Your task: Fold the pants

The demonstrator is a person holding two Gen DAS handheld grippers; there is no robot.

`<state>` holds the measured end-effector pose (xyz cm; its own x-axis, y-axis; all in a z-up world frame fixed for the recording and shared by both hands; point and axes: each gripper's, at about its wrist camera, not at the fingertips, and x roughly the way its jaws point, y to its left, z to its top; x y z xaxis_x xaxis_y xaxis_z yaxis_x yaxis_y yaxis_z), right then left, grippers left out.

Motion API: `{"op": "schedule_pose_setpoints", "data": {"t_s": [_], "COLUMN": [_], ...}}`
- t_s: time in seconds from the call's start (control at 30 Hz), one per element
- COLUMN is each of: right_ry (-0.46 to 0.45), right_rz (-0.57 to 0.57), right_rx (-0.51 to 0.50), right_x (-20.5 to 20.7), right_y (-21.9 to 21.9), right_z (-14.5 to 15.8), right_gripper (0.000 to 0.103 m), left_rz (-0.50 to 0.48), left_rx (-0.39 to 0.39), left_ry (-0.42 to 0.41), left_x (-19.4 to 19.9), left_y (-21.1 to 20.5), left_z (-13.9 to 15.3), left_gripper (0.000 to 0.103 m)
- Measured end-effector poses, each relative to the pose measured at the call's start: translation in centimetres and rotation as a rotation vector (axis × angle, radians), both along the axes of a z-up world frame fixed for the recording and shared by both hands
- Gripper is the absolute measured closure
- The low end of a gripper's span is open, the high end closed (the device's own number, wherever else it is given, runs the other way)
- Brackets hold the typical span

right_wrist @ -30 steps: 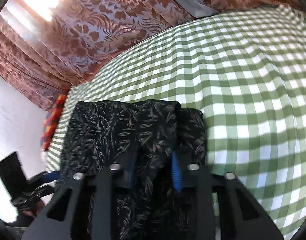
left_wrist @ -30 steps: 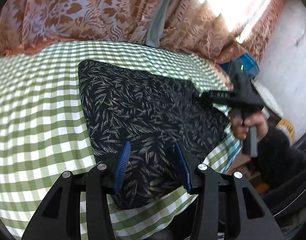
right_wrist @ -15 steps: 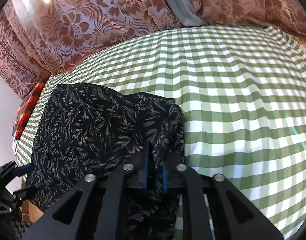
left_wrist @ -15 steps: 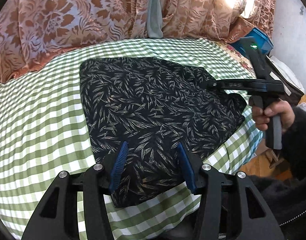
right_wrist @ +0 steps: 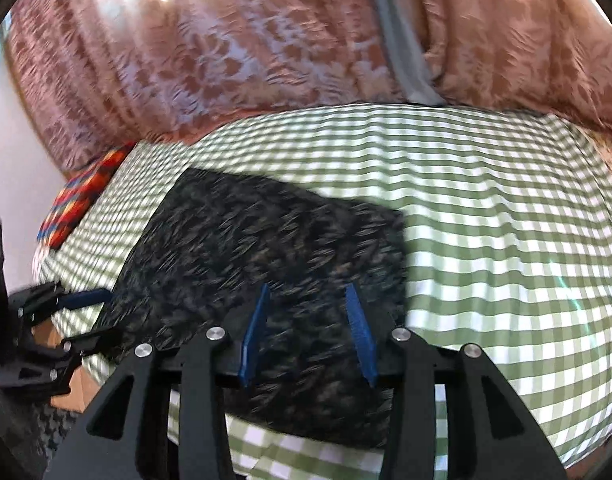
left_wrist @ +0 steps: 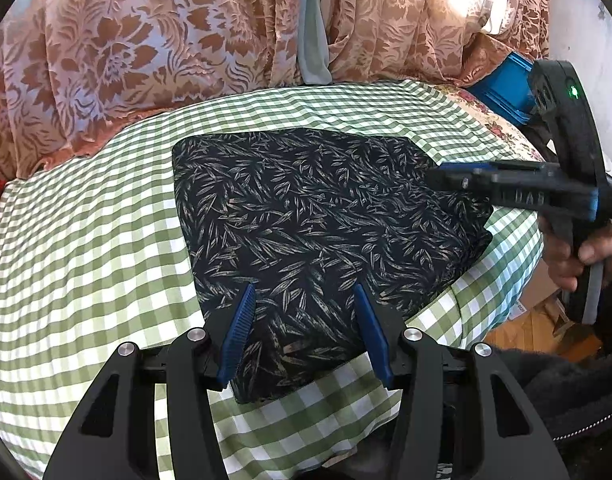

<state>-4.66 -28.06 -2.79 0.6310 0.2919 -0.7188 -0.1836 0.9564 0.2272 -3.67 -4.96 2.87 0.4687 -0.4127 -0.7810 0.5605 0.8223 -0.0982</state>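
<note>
- One bed (left_wrist: 86, 240), spread with a green-checked sheet, is seen below patterned curtains (left_wrist: 146, 48).
- Dark leaf-print pants (left_wrist: 306, 216) are laid on it as a flat folded panel near the front edge.
- Soft, light and limp cloth is judged likely; corners and folded edges are best pinched, both layers together.
- Left tongs (left_wrist: 304, 332) are held wide open above the near hem, gripping nothing.
- Right tongs (right_wrist: 308, 334), blurred in their own view, are likewise parted and empty over the panel's right side.
</note>
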Motion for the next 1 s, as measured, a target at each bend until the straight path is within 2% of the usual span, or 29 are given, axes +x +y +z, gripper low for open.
{"op": "schedule_pose_setpoints", "data": {"t_s": [0.17, 0.23, 0.37, 0.43, 0.47, 0.53, 0.57, 0.67, 0.8, 0.93, 1.0], "right_ry": [0.067, 0.096, 0.078, 0.073, 0.070, 0.046, 0.036, 0.048, 0.122, 0.158, 0.166], "right_rz": [-0.007, -0.018, -0.014, -0.010, -0.010, -0.033, -0.042, -0.086, -0.097, -0.096, -0.088], "right_rx": [-0.039, -0.021, -0.030, -0.032, -0.009, 0.076, 0.106, 0.178, 0.250, 0.259, 0.287], "right_x": [0.1, 0.1, -0.3, -0.3, -0.3, -0.6, -0.6, 0.1, 1.8, 2.9, 3.1], "right_y": [0.6, 0.1, 0.0, 0.0, -0.3, -1.7, -2.3, -4.5, -6.2, -6.5, -6.7], "right_z": [-2.3, -3.4, -4.0, -3.7, -3.3, -2.2, -1.9, -2.0, -3.9, -5.3, -5.7], "right_gripper": [0.063, 0.063, 0.063, 0.062, 0.062, 0.041, 0.038, 0.036, 0.035, 0.035, 0.039], "left_rz": [0.007, 0.005, 0.005, 0.010, 0.020, 0.081, 0.117, 0.214, 0.252, 0.224, 0.208], "left_rx": [-0.005, -0.008, -0.012, -0.078, -0.140, -0.235, -0.272, -0.399, -0.512, -0.556, -0.549], "left_ry": [0.009, 0.013, 0.002, 0.013, 0.018, 0.021, 0.031, 0.117, 0.255, 0.374, 0.421], "left_x": [-0.1, -0.2, -0.2, 0.1, 0.4, 1.6, 2.4, 5.8, 9.1, 11.1, 11.6], "left_y": [0.2, 0.2, 0.2, 1.2, 2.2, 4.6, 5.7, 9.1, 10.5, 9.1, 8.1], "left_z": [-0.3, -0.6, -0.6, 0.0, 0.7, 1.9, 2.2, 1.5, -1.0, -3.6, -5.0], "left_gripper": [0.050, 0.050, 0.050, 0.050, 0.050, 0.036, 0.027, 0.026, 0.026, 0.028, 0.035]}}
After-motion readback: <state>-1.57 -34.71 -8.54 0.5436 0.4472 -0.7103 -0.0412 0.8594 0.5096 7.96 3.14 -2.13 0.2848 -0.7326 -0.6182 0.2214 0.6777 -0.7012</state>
